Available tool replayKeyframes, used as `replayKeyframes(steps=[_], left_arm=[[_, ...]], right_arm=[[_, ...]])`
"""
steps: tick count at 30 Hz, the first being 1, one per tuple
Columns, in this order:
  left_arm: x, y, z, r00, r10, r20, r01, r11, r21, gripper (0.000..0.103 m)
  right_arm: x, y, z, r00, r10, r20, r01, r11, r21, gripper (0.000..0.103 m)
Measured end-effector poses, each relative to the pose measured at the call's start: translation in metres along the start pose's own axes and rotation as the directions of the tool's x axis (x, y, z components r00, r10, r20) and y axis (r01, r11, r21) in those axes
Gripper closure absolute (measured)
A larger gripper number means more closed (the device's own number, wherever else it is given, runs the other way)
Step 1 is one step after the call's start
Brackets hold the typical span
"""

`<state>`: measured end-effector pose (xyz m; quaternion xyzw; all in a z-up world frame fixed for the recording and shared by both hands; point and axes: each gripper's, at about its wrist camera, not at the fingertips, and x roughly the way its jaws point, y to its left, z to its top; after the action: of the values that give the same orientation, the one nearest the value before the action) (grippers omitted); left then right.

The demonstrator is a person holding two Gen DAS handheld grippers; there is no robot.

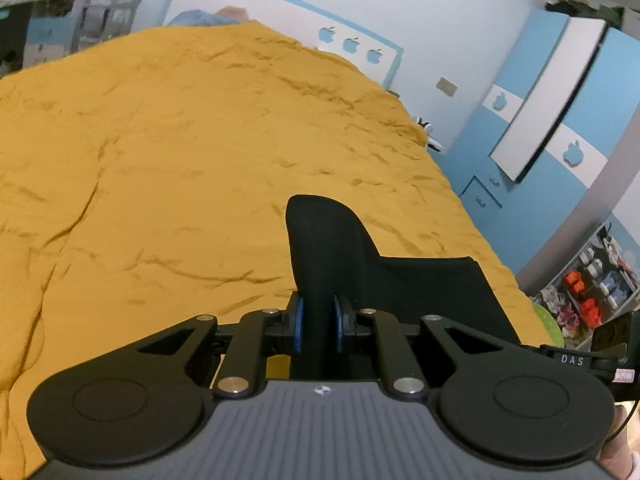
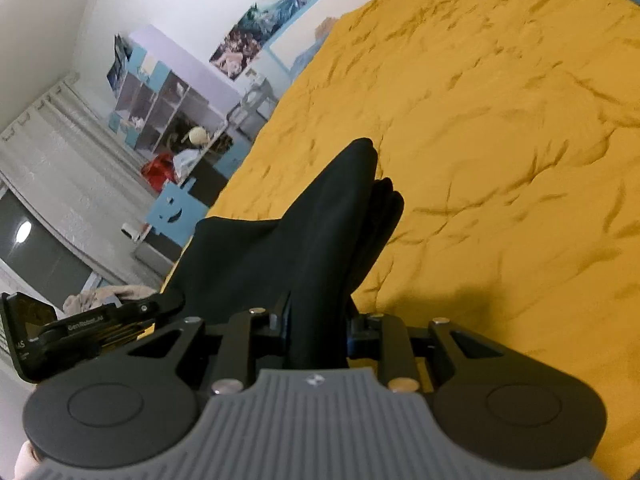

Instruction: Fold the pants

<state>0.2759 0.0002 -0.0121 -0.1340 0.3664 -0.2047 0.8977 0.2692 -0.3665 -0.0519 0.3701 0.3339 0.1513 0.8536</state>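
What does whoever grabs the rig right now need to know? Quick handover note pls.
Left gripper: shut on the pants, black cloth bunched between the jaws.
Right gripper: shut on the pants too, a thicker wad of layers sticking out past the jaws.
Pants: held by both grippers and stretched between them over the bed; how much of the cloth touches the yellow cover cannot be told.
Done: both grips are on.
Left: lay the pants down and finish the fold; no finished fold shows in these views, so check before letting go.
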Motion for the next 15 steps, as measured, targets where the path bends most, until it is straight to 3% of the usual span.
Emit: replayKeyframes(steps=[7,15], left_arm=[[0.047,0.033,-0.011,0.998,-0.021,-0.062,0.016,0.997,-0.078,0.087],[0.101,0.063,-0.030,0.991,-0.026,-0.130,0.007,0.989,-0.145,0.087]], right_arm=[[0.033,-0.007,-0.005,0.997,-0.068,-0.043,0.070,0.997,0.030,0.083],[0.065,-0.043,-0.005,0.983,-0.145,-0.109,0.153,0.985,0.073,0.084]])
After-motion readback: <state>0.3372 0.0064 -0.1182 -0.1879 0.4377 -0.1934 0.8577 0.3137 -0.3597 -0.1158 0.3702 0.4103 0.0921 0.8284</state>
